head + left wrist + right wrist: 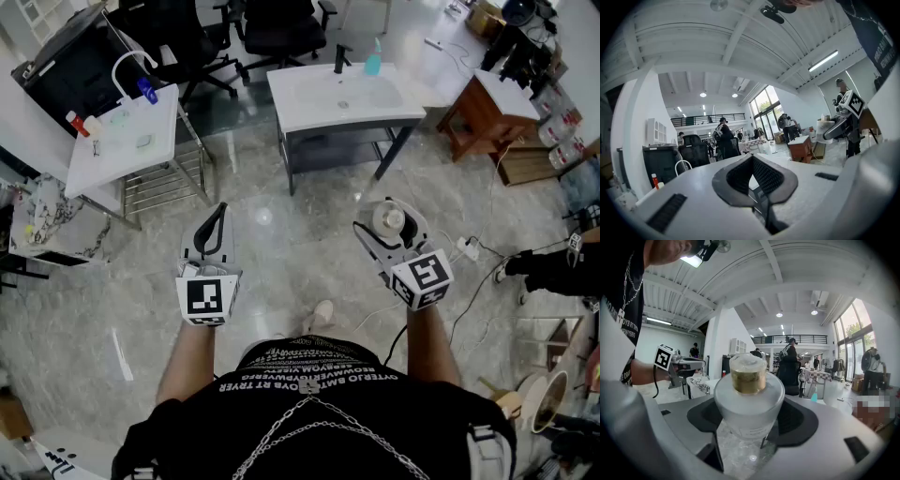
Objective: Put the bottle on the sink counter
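Observation:
A frosted white bottle (390, 217) with a gold cap (748, 376) stands upright between the jaws of my right gripper (385, 228), which is shut on its body. In the right gripper view the bottle (749, 404) fills the gap of the right gripper (751, 422), with the black pads pressed against both of its sides. My left gripper (219, 214) hangs level with it on the left, shut and holding nothing; in its own view the left gripper (753, 161) shows its pads meeting. The white sink counter (309, 101) with a black faucet (339, 58) stands ahead across the marble floor.
A teal bottle (373, 64) stands beside the faucet. A second white counter (122, 150) with a white faucet is at the left. Black office chairs (281, 28) stand behind, a wooden cabinet (478, 117) at the right. Cables (469, 248) and another person's legs (553, 267) lie right.

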